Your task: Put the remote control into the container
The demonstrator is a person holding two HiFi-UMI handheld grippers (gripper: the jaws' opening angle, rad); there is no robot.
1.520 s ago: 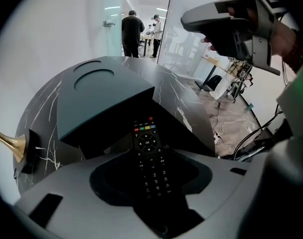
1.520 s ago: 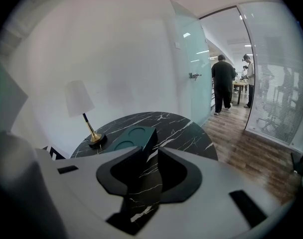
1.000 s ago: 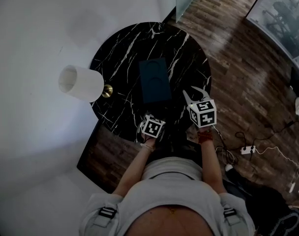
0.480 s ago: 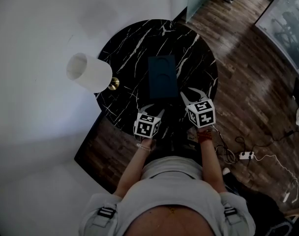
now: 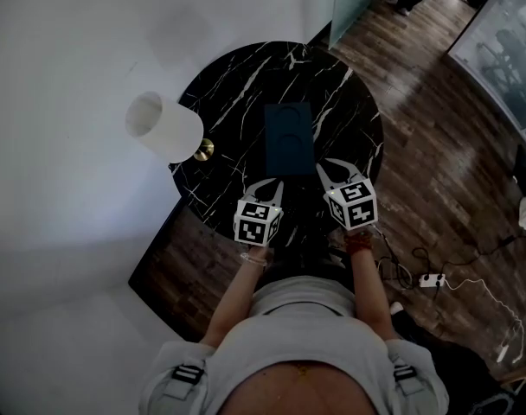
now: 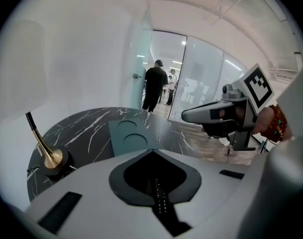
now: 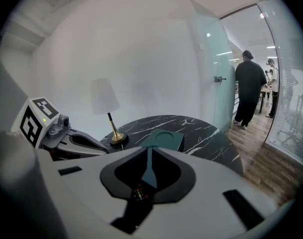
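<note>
While both your grippers hang over the lower edge of the round black marble table (image 5: 237,85) in the head view, no remote sits in the container (image 5: 289,137).

Left gripper (image 6: 152,152): the jaws have just snapped closed and the tips meet. A slim dark thing with rows of tiny dots lies in the seam behind them. It's probably a second remote (image 6: 159,198), but that view is murky, so treat the ID as soft.

Right gripper (image 7: 149,149): it's clamped on the remote control (image 7: 136,193), a black body with red, green, yellow and blue buttons showing at the back of the jaws. A thin sliver of gap ahead of it shows teal from the container beyond.

The container is a dark teal rectangular tray with two round recesses. It lies flat mid-table, at frame centre in the head view, with its long axis running up-down. Your left gripper is just below its lower-left corner and your right is just below-right of it. Both are clear of it, not touching.

The lamp (image 5: 163,126) has its white shade at frame left, and its brass base (image 5: 204,150) stands on the table's left side, well apart from the container. The wood floor (image 5: 436,145) fills the right of the head view, with a power strip (image 5: 432,279) at lower right. There's a beaded bracelet (image 5: 360,240) on your right wrist. A person in dark clothes (image 6: 155,86) stands in the doorway, upper middle of the left gripper view.
</note>
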